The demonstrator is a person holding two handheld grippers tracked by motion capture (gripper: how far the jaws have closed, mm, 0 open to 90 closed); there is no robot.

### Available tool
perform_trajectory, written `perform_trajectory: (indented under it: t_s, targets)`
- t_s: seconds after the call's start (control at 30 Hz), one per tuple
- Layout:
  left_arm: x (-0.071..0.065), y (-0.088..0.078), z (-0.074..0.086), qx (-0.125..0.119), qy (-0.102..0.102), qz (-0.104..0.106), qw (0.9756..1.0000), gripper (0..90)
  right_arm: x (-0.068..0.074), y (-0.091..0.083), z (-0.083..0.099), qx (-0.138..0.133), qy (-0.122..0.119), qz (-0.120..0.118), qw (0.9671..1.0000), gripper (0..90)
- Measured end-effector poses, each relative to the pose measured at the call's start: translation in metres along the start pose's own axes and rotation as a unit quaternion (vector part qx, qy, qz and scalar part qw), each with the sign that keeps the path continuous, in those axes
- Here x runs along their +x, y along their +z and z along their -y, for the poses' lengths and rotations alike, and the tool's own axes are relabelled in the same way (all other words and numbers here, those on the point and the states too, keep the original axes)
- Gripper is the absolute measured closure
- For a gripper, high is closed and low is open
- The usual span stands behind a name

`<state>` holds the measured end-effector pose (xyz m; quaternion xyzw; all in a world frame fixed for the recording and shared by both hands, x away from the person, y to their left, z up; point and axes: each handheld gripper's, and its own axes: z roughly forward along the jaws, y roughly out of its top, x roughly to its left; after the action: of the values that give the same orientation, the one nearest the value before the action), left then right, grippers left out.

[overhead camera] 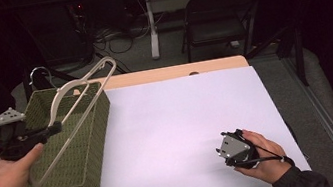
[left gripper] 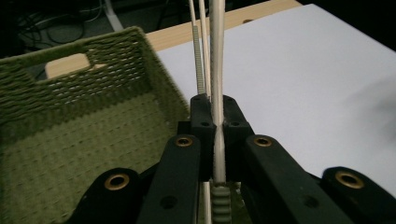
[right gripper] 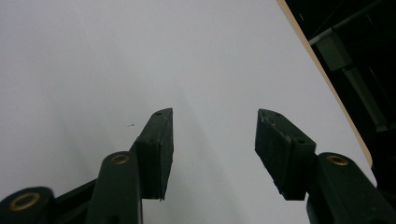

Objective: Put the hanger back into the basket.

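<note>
black jaws of our left gripper sit closest to the lens, pressed together on one thin cream bar of the hanger, which runs straight out ahead of the tips. below and to the left of that gripper lies the green woven basket, the biggest thing we deal with; in the high view the hanger slants over it, the low end down inside near our left hand, the hook end up past the far rim.

we judge the step in hand to be moving the hanger in or out of the basket. to do it well we keep the clamp firm and travel along the hanger's own length, so neither end catches the woven wall. the grip is on a narrow bar, so the hanger could swing about the tips; we keep the wrist level and go slowly.

our right gripper rests low over the white sheet, well off to the side of the left one, jaws apart and holding nothing. we can bring it across to steady the hook end if the hanger tips.
</note>
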<state>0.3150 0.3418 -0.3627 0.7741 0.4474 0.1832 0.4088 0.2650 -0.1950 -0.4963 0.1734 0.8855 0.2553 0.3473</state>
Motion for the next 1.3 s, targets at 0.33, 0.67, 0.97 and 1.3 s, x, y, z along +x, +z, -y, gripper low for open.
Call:
perform_trajectory:
  t_s: [0.33,0.67,0.97,1.3]
  targets:
    - [0.025,-0.010,0.020,0.009,-0.008,-0.020,0.9997,87.3,0.001,0.003,-0.001,-0.002,-0.004,-0.005,1.0000,47.0]
    - [0.042,-0.013,0.027,0.024,0.018,-0.012,0.9995,87.3,0.002,0.005,-0.001,-0.002,-0.002,-0.007,1.0000,47.0]
    - [0.071,-0.016,0.041,0.036,0.025,0.001,0.9991,87.4,0.003,0.006,0.002,0.001,-0.002,-0.007,1.0000,47.0]
    - [0.075,-0.008,0.036,0.050,0.049,-0.005,0.9975,87.3,0.005,0.009,0.000,0.000,0.000,-0.009,1.0000,47.0]
